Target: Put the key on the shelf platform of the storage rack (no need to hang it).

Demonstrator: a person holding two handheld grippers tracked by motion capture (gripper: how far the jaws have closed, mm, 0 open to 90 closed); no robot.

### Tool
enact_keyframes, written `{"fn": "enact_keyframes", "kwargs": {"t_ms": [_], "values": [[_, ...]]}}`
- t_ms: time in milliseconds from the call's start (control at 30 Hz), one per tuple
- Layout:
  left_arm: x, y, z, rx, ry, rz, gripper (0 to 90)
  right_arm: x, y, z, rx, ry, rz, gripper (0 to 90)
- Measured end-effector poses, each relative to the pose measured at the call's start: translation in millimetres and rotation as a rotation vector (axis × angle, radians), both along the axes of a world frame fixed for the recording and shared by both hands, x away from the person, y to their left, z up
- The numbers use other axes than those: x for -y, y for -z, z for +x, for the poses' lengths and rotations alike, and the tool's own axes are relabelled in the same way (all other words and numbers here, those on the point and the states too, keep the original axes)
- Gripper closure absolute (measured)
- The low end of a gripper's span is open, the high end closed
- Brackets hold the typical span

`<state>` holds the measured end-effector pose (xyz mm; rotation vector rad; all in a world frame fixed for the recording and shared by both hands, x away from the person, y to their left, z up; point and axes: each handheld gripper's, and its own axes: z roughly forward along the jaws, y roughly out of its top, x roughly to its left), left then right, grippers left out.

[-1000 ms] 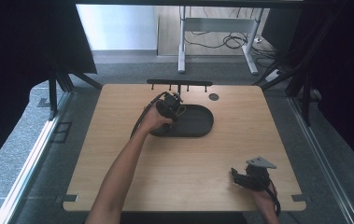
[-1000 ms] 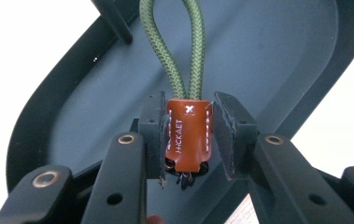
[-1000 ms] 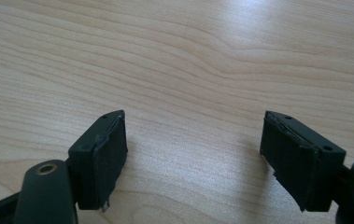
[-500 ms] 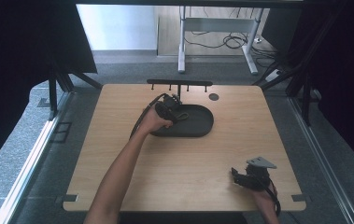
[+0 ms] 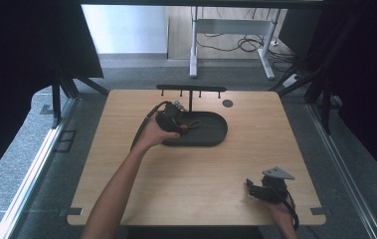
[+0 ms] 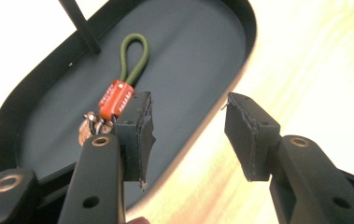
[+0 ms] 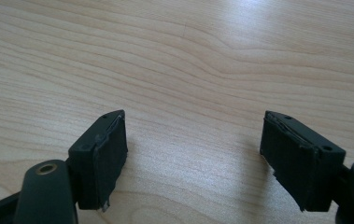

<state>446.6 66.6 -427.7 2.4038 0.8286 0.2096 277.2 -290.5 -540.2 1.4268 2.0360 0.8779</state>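
A: Where is the keyring strap point(image 6: 118, 91) lying?

B: In the dark oval tray point(image 6: 202, 70), flat on its floor, with the green cord loop toward the tray's thin upright post point(image 6: 79, 23) and the orange tab and metal ring toward the near rim. The left hand-held gripper point(image 6: 188, 130) hangs just above that rim. Its jaws have just been opening and now stand spread, nothing between them; the strap sits just beyond the left jaw.

A: So it looks let go?

B: I judge so. The strap rests on the tray alone, and the jaws are apart from it, which fits a drop-off into the tray.

A: And the other one?

B: The right hand-held gripper point(image 7: 193, 154) sits well away from the tray, near the bench point(image 5: 186, 189) front edge, jaws spread over bare wood, probably parked out of the way.

A: What does the high view add?

B: It shows the hook rack point(image 5: 191, 89) standing over the tray's far side. The strap's colours and lettering are clear in the left gripper view; from above it is a small smudge beside the left hand point(image 5: 153, 134).
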Motion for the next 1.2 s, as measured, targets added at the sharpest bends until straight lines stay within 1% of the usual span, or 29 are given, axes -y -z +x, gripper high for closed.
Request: {"fn": "enact_keyframes", "kwargs": {"t_ms": [100,167,200,233,267,400,500,567,633,700,767,800,867,933,1000,1033,1100,1133,1200], "values": [[-4.6,0.2,-9.8,0.023,0.011,0.013,49.2,0.5,-0.1,0.0,-0.001,0.001,-0.001,23.3],[-8.5,1.5,-16.7,0.018,0.007,-0.005,48.7,0.5,-0.1,0.0,-0.001,0.002,-0.001,23.3],[-12.6,3.8,-23.4,0.022,0.008,-0.009,48.5,0.6,0.0,0.0,0.000,0.001,-0.001,23.3],[-12.6,3.8,-23.4,0.022,0.008,-0.009,48.4,0.6,0.0,0.0,0.000,0.001,-0.001,23.3],[-14.8,5.6,-26.4,0.027,0.011,-0.007,48.4,0.7,-0.1,0.1,-0.001,0.002,0.000,23.3],[-25.0,13.9,-39.7,0.021,0.014,-0.014,48.2,0.8,-0.1,0.1,-0.002,0.002,0.000,23.3],[-31.5,20.1,-51.2,0.022,0.007,-0.010,46.8,0.9,-0.1,0.1,-0.006,0.004,0.004,23.3],[-35.2,23.8,-60.2,0.004,0.011,-0.027,45.8,0.9,-0.1,0.1,-0.006,0.004,0.005,23.3],[-37.1,26.4,-67.2,0.003,0.013,-0.039,44.8,0.9,-0.1,0.2,-0.006,0.004,0.005,23.3],[-38.7,29.2,-73.9,0.000,0.015,-0.031,44.3,0.8,-0.2,0.1,-0.006,0.005,0.006,23.3],[-40.8,33.0,-81.4,0.011,0.008,-0.025,44.3,0.6,-0.2,0.0,-0.006,0.005,0.005,23.4],[-41.5,34.3,-83.7,0.009,0.007,-0.025,44.1,0.7,-0.1,0.1,-0.005,0.005,0.005,23.4],[-43.7,38.4,-90.2,0.007,0.009,-0.037,44.2,0.8,-0.1,0.1,-0.006,0.004,0.006,23.4],[-45.3,42.9,-96.5,0.011,0.009,-0.024,43.5,0.9,-0.1,0.2,-0.005,0.003,0.006,23.4],[-48.8,47.6,-103.2,0.015,0.000,-0.028,43.4,0.9,-0.1,0.2,-0.005,0.002,0.005,23.3],[-51.8,50.3,-106.2,0.009,-0.009,-0.034,43.8,0.9,-0.1,0.3,-0.005,0.003,0.006,23.2],[-53.6,50.3,-106.6,0.004,-0.010,-0.025,43.4,0.9,-0.1,0.6,-0.003,0.005,0.004,23.2],[-56.6,49.2,-107.0,0.008,-0.021,-0.031,43.2,0.7,-0.4,0.6,0.006,0.016,-0.006,24.2],[-63.2,45.5,-108.1,0.014,-0.045,-0.072,43.9,1.7,-1.2,0.7,0.027,0.036,-0.014,24.6]]}}
